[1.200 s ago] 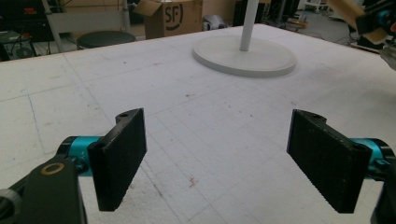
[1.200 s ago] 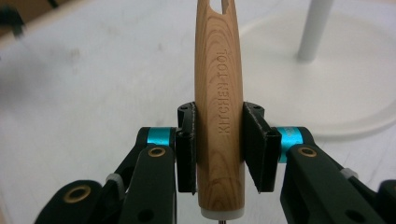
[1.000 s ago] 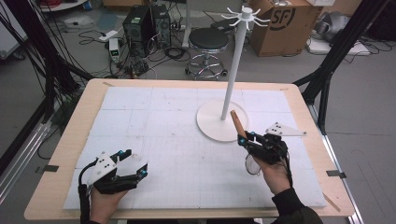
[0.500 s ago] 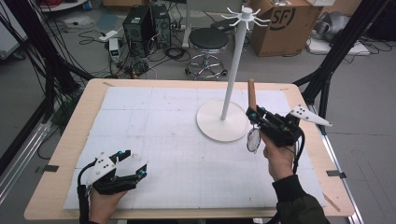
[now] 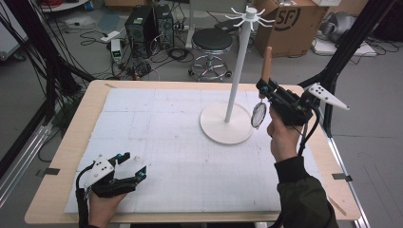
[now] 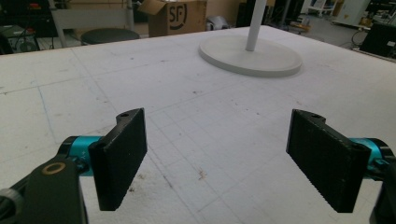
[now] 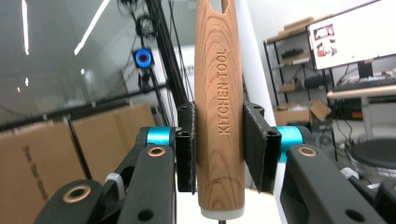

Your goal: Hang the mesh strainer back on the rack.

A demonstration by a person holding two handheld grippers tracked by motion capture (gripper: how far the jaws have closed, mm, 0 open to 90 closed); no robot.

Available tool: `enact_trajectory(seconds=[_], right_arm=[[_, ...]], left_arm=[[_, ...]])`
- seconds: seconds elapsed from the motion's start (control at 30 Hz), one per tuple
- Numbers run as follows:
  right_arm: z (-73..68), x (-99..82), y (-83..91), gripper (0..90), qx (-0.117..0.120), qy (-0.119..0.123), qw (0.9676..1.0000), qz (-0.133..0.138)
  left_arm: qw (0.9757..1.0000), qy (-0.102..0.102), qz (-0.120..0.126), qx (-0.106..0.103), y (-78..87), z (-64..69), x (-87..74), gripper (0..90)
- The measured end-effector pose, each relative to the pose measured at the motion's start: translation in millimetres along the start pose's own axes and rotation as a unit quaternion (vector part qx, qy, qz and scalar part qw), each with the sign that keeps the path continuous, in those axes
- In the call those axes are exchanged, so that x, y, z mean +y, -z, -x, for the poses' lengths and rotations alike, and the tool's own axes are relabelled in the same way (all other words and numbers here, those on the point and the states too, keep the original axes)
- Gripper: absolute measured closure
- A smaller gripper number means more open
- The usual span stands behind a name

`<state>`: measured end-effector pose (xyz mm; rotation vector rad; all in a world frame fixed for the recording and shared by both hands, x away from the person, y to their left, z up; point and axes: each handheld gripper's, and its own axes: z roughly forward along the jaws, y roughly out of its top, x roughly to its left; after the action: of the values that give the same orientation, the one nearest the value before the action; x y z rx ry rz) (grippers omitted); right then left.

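Jaws of right gripper (image 7: pixel 219 151) clamp the strainer (image 5: pixel 259 114) by its wooden handle (image 7: pixel 219 107), mesh hanging below: light, stiff, smooth. Left gripper (image 6: pixel 224 163) jaws gape, empty.

The high view looks down on the table (image 5: pixel 71 142); the left gripper view, low over it, shares the white stand (image 5: pixel 227 127) (image 6: pixel 252 58).

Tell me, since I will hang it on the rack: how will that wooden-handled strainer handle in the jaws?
Probably stiff: the wooden handle stands upright, clamped in the right gripper. Likely light, since the small strainer hangs below it. The smooth, tapered wood might slip through the pads.
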<state>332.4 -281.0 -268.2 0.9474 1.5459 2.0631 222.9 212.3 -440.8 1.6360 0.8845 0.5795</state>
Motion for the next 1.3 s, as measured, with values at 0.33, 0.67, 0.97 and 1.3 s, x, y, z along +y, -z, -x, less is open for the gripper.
enact_trajectory(seconds=[0.33, 0.67, 0.97, 1.3], right_arm=[[0.4, 15.1, -8.8, 68.4, 0.010, -0.001, 0.9991, 0.040], [7.0, 39.9, -22.7, 68.4, 0.007, 0.000, 0.9992, 0.039], [19.3, 43.6, -31.5, 68.4, 0.008, -0.015, 0.9993, 0.033], [21.0, 41.7, -35.1, 68.3, 0.013, -0.016, 0.9995, 0.023]], left_arm=[[1.0000, 0.005, 0.003, -0.001, 2.0, -1.2, -0.4, 21.2], [1.0000, 0.005, 0.004, -0.005, 1.9, -1.0, -0.2, 21.2], [0.9999, 0.007, 0.003, -0.007, 1.7, -1.7, -0.6, 21.3], [0.9999, 0.008, 0.005, -0.010, 1.3, -1.2, -0.4, 21.4]])
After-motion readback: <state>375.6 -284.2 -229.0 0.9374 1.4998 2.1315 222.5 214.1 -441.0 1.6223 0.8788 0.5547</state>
